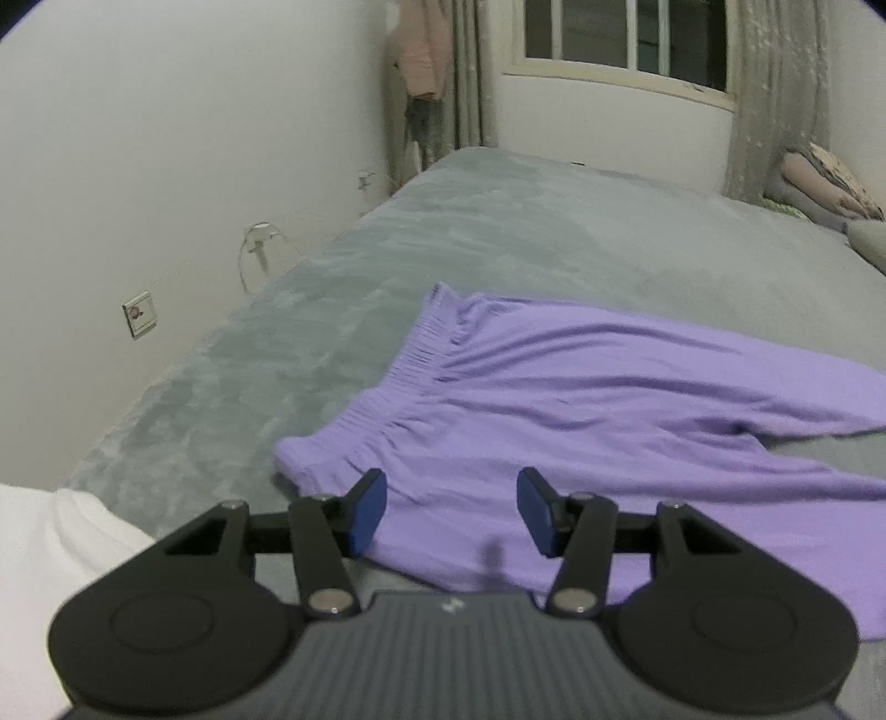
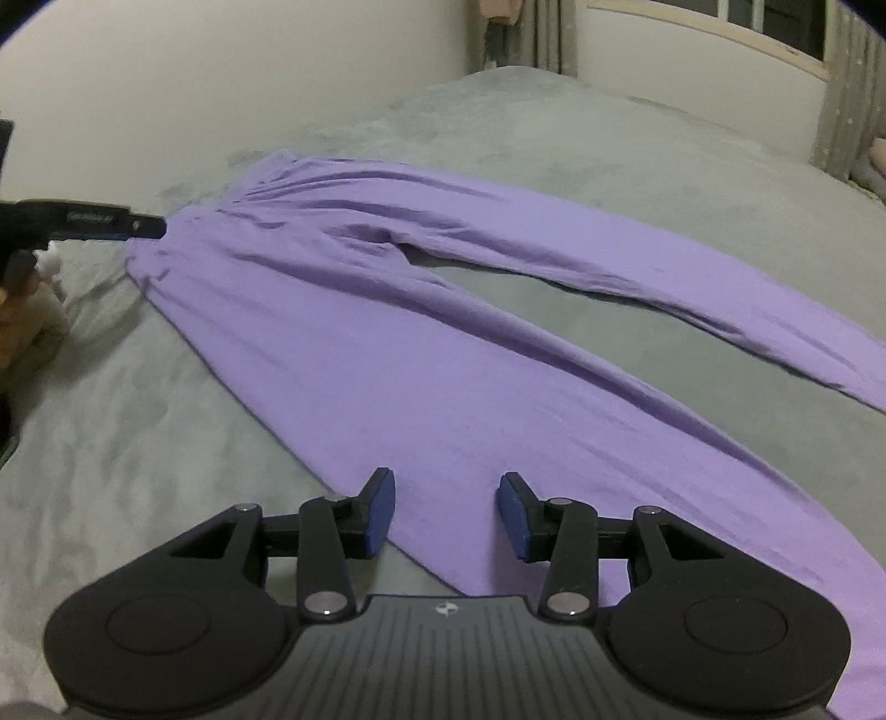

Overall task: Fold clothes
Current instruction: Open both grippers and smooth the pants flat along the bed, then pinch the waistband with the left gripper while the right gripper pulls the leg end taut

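A pair of lilac soft-knit trousers with a gathered elastic waistband [image 1: 581, 410] lay spread flat on a bed covered in a grey-green plush blanket [image 1: 498, 232]. The waistband ran near the side of the bed that met a plain white wall [image 1: 166, 166], and the two legs fanned away from it with a wedge of bare blanket between them. Beyond the trousers the blanket stretched wide and unoccupied toward a window with a pale frame [image 1: 626, 39] and beige sheer curtains [image 1: 775, 99].

The left gripper [image 1: 451, 509] hovered just above the near waistband corner, its blue-padded jaws apart with only cloth seen beneath them, nothing pinched. The right gripper [image 2: 446, 512] hung over the near trouser leg, jaws likewise parted and holding nothing.

Only the left wrist view showed a white wall socket plate [image 1: 137, 321], a peach garment hanging in the corner [image 1: 423, 50], a heap of pillows at the far right edge of the bed [image 1: 830, 188] and a white fabric mass at the lower left [image 1: 50, 554]. Only the right wrist view gave the whole length of both legs [image 2: 498, 343], the near one running under that gripper, and it caught the left gripper from the side [image 2: 149, 227], its tip at the waistband edge, with part of the person's hand [image 2: 11, 315] behind it.
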### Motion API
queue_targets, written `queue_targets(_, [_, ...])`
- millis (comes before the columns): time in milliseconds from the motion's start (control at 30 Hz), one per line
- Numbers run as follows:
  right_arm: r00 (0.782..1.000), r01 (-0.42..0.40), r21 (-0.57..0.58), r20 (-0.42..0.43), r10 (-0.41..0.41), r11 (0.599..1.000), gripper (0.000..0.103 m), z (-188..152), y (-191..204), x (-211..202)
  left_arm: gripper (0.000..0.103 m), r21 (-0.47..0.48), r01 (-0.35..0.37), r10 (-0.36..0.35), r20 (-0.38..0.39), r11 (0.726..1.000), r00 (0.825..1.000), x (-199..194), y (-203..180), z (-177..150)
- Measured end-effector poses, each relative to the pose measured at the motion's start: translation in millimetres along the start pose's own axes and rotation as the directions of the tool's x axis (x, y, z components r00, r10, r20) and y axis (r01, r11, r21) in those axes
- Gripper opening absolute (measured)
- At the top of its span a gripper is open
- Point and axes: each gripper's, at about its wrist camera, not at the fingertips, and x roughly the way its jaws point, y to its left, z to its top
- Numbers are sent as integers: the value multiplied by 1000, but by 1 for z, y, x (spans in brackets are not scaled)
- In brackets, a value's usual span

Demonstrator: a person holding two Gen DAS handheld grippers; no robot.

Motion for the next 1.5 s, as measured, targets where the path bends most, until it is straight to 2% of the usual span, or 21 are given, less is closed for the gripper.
queue_targets(133, [1000, 5, 7, 9, -5, 1000, 43, -1, 2, -3, 50, 18, 0, 0, -22, 1000, 1000, 8, -5, -3])
queue_targets(300, [1000, 15, -21, 2, -15, 1000, 44, -5, 6, -7, 50, 8, -1, 1, -89, 1000, 996, 19, -5, -10])
queue_targets(467, [999, -9, -105, -40, 5, 994, 43, -5, 18, -12, 50, -21, -16, 13, -121, 1000, 993, 24, 4, -13])
queue_targets(633, [999, -10, -203, 47, 20, 979, 43, -5, 40, -19, 50, -109, 14, -27, -123, 994, 992, 20, 19, -6])
queue_targets(767, [996, -8, -280, 78, 31, 960, 41, -6, 65, -8, 50, -195, 20, -44, -119, 981, 992, 20, 38, -2])
queue_targets(833, [996, -6, -324, 84, 35, 946, 24, -7, 78, -2, 50, -242, 7, -37, -122, 970, 992, 21, 48, -2])
queue_targets(867, [996, 5, -339, 84, 24, 941, 22, -7, 82, 1, 50, -257, 15, -48, -122, 966, 991, 21, 51, -2])
queue_targets(933, [997, 24, -355, 83, 6, 935, 7, -8, 86, 3, 50, -260, 24, -58, -126, 965, 990, 22, 52, -2])
queue_targets(1000, [997, 32, -351, 81, -4, 936, 1, -7, 86, 2, 47, -258, 13, -48, -130, 966, 990, 22, 51, -2])
queue_targets(1033, [997, 34, -346, 80, -6, 938, 1, -7, 85, 0, 46, -262, 11, -47, -131, 965, 990, 21, 51, -2])
queue_targets(1100, [997, 35, -335, 78, -9, 941, 1, -6, 83, -2, 36, -297, 19, -60, -130, 955, 990, 18, 58, 0])
queue_targets(1167, [997, 2, -324, 78, 25, 946, 1, -7, 82, -8, 32, -324, 28, -70, -119, 946, 991, 13, 65, 3])
queue_targets(1233, [996, -3, -332, 86, 33, 943, 1, -7, 85, -10, 32, -358, 42, -86, -107, 933, 991, 9, 73, 5])
queue_targets(1300, [994, 31, -356, 110, 9, 934, 3, -9, 89, -9, 37, -405, 61, -109, -97, 912, 989, 6, 82, 7])
queue_targets(1400, [995, 36, -350, 104, 1, 936, 20, -11, 87, -5, 38, -442, 64, -116, -92, 895, 989, 6, 91, 7])
queue_targets(1500, [994, 47, -334, 112, -10, 942, 25, -10, 84, -5, 43, -439, 67, -119, -92, 896, 989, 10, 89, 8])
